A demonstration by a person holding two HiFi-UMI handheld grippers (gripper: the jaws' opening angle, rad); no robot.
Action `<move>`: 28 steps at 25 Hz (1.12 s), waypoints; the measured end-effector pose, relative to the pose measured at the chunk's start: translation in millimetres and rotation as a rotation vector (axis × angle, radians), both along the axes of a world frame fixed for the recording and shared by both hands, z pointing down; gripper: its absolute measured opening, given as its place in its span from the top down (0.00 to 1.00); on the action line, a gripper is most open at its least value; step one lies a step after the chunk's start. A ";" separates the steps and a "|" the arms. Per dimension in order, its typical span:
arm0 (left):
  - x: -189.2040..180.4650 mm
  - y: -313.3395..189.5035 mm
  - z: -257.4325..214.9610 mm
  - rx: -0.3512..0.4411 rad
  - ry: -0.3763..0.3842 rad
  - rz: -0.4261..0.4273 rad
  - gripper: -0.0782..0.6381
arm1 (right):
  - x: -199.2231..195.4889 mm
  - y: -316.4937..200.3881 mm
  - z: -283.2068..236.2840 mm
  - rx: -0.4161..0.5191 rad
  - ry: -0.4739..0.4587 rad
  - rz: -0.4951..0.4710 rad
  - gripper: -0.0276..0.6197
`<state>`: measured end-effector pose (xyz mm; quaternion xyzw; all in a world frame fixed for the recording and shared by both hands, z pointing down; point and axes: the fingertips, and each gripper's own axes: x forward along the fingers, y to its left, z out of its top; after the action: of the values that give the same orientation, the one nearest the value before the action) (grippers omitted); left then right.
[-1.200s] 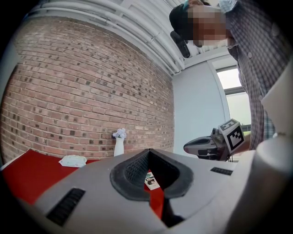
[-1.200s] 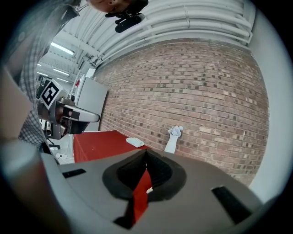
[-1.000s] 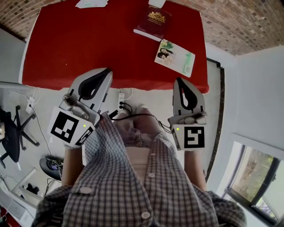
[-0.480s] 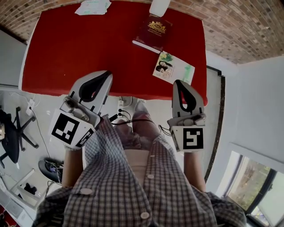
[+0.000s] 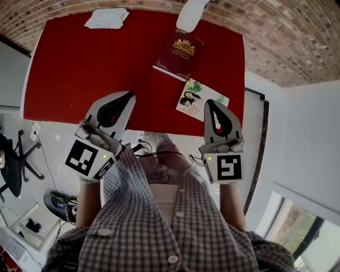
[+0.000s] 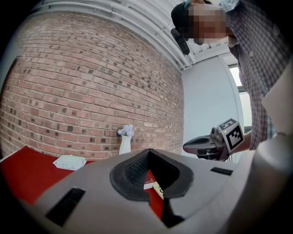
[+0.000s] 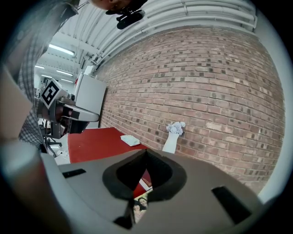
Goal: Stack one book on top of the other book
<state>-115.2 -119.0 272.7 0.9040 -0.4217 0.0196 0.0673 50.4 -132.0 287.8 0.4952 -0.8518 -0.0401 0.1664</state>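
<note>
Two books are seen lying flat and unstacked on the right part of a red rectangular table (image 5: pixel 79 64). A dark red hardback book (image 5: pixel 179 54) with a gold emblem on its cover is placed farther from the person, near a white vase (image 5: pixel 190 15) that is set against the brick wall (image 6: pixel 68 91). A thin pale booklet (image 5: pixel 201 101) with a photograph of people on its cover is laid nearer the table's front edge, just beside the near corner of the dark red hardback book (whether the two touch cannot be told). A white packet of wipes (image 5: pixel 106 18) is found at the far left of the table, well apart from both books.

The left gripper (image 5: pixel 129 95) is held at the table's front edge, left of the books and apart from them. Its jaws are shown pressed together in the left gripper view, with nothing caught between them. The right gripper (image 5: pixel 211 102) is held at the front edge too, its tip just beside the thin pale booklet in the head view. Its jaws are likewise closed on nothing, and the booklet's cover is glimpsed below them in the right gripper view. A checked shirt (image 5: pixel 159 228) is worn by the person.
</note>
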 end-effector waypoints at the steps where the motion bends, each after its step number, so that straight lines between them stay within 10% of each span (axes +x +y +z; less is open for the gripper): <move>1: 2.5 -4.8 1.5 -0.005 0.001 -0.002 0.88 | 2.0 -4.7 1.6 -0.004 0.003 -0.005 0.95; 28: 46.4 -143.8 75.7 -0.185 -0.042 -0.059 0.88 | 43.6 -143.4 86.4 -0.236 -0.012 -0.065 0.95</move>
<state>-68.8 -262.9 348.4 0.8804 -0.4460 0.0754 0.1423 94.0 -275.4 374.2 0.4445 -0.8671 0.0582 0.2170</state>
